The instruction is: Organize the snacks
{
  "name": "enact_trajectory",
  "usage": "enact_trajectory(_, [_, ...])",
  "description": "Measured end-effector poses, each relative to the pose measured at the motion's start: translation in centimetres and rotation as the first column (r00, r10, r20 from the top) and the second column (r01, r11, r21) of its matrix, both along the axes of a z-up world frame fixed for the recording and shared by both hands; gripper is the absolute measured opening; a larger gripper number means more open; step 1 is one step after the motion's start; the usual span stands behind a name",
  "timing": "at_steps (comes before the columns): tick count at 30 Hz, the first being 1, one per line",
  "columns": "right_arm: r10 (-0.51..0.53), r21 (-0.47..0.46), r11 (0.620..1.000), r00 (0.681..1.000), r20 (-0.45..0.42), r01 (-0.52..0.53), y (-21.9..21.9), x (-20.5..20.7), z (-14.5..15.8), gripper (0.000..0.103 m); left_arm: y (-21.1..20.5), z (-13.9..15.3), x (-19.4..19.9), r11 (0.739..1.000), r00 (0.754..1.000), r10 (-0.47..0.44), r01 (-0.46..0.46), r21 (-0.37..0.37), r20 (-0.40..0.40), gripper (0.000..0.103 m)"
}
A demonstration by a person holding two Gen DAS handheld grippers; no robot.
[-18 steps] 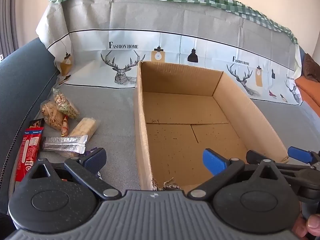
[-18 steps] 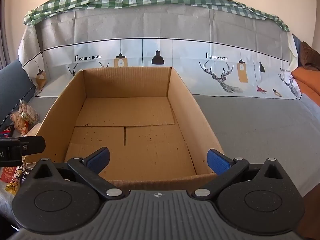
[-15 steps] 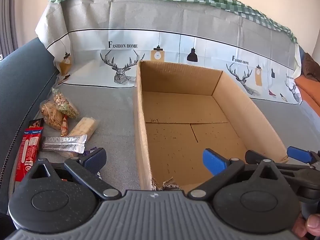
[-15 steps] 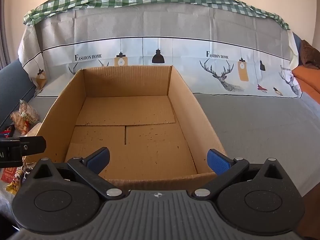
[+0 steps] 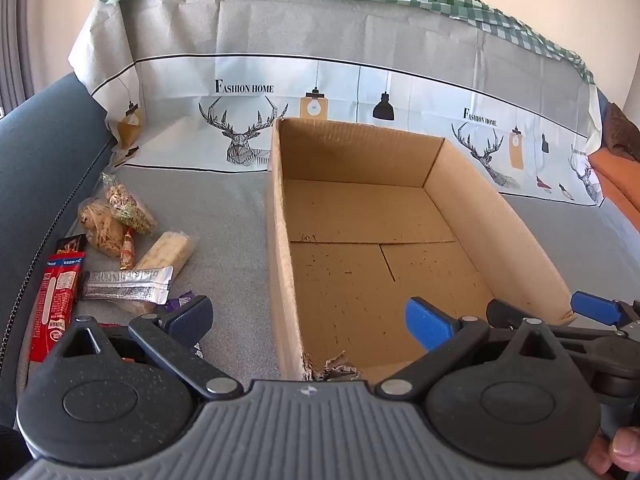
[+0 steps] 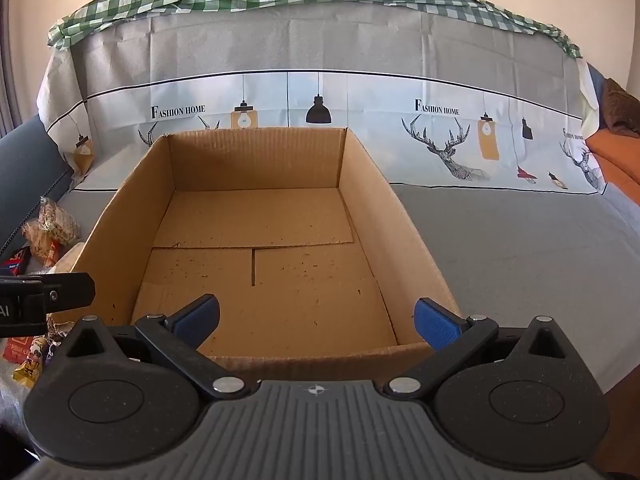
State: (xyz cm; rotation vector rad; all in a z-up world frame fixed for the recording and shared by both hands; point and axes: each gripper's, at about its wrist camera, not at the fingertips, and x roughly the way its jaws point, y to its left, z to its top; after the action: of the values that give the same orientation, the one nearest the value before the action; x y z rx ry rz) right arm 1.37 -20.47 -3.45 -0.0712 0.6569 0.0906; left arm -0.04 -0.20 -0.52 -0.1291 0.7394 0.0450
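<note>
Left wrist view: left gripper spread wide, empty, barely shifted since half a second ago; snacks ahead-left, cardboard box ahead-right, bare. Right gripper likewise spread, unmoved. Nothing picked yet.

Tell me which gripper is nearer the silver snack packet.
Left. The left gripper hangs open just beside the silver snack packet, which lies left of the cardboard box. The right gripper is open over the box's near edge, the packet hidden from its view.
</note>
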Motion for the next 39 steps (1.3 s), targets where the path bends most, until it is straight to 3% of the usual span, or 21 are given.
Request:
enact_trajectory(25, [0.012,0.020,1.000,1.000,0.007,-0.012,0.6,-0.1,0.3,0.102,0.4,0.4,-0.3,1.000,1.000,-0.001,0.001,-0.009,0.011,0.102])
enact_trajectory(28, [0.042,0.046,0.998,0.998,0.038,-0.044,1.4,-0.5,0.7,0.093,1.1,0.9,-0.7,1.000,0.999,0.007,-0.007,-0.002,0.038,0.102])
enact_trajectory(32, [0.093,0.095,0.990,0.991,0.097,-0.103,3.1,-1.3,1.5,0.063,3.6,2.4,-1.2,1.000,0.997,0.013,-0.013,0.001,0.073,0.102])
enact_trajectory(35, [0.146,0.168,0.971,0.980,0.136,-0.168,4.6,-1.9,2.2,0.057,6.3,4.0,-1.1,0.999,0.994,-0.008,0.002,0.053,0.112,0.091])
enact_trajectory(37, [0.195,0.215,0.950,0.968,0.160,-0.227,5.9,-2.3,2.6,0.057,8.8,4.7,-0.6,0.996,0.993,-0.022,0.013,0.084,0.112,0.057])
enact_trajectory(38, [0.223,0.232,0.938,0.960,0.171,-0.259,6.7,-2.6,2.9,0.057,10.3,4.8,-0.4,0.996,0.993,-0.018,0.007,0.090,0.113,0.049])
enact_trajectory(39, [0.253,0.243,0.925,0.951,0.179,-0.292,7.6,-2.8,3.0,0.057,11.8,4.7,0.0,0.995,0.994,-0.006,-0.005,0.095,0.111,0.032])
